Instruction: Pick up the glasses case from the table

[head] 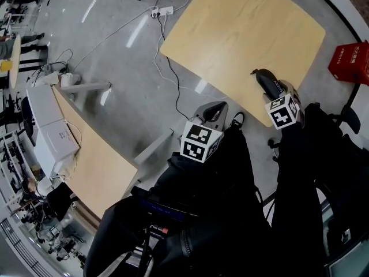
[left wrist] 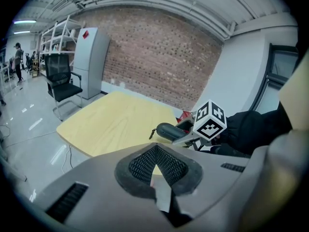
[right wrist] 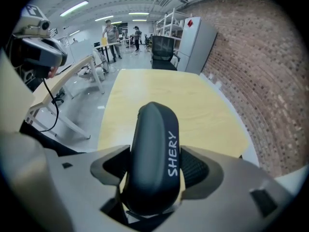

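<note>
The right tongs (right wrist: 154,172) pinched the glasses case (right wrist: 153,144) across its narrow width for a firm hold above the table (head: 242,33). Beside them, the left tongs (left wrist: 157,164) stayed out of the way, pressed together and empty.

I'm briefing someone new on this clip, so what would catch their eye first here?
The dark glasses case lettered SHERY stands out, clamped in the right gripper above the yellow table's near edge. Then the left gripper, shut on nothing beside it, and a red box at the head view's right edge.
</note>
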{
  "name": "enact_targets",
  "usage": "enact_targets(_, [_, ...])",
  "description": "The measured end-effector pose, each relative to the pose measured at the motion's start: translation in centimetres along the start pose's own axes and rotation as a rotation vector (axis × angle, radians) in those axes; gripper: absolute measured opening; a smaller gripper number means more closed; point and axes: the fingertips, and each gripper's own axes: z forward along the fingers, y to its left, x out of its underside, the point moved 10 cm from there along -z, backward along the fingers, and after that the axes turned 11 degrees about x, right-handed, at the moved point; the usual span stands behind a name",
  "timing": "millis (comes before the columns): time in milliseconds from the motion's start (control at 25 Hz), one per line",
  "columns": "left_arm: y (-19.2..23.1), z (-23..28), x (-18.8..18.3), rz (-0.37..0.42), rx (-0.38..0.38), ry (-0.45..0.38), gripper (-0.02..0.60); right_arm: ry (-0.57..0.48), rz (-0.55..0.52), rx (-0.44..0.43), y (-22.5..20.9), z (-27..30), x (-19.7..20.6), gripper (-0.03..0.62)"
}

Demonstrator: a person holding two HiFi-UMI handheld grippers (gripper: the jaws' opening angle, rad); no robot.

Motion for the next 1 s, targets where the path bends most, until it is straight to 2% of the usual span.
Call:
enact_targets(280, [-1.4,-0.5,-2.7,0.063,0.012,-0.041,0.0,-0.202,0.157,0.07,-1.6,-6.8,-1.5,0.324])
enact_targets(600, [-3.8,-1.9,-8.1,0.156,0.028,-0.134,0.0,-0.429,0.335,0.129,-3.4,-15.3,-3.4,0.324])
enact_targets(1000, [-7.0,-3.9,-13.5,0.246,0.05,-0.244,0.0,-0.654,0.456,0.214,-5.0,-24.5,-4.6,0.324])
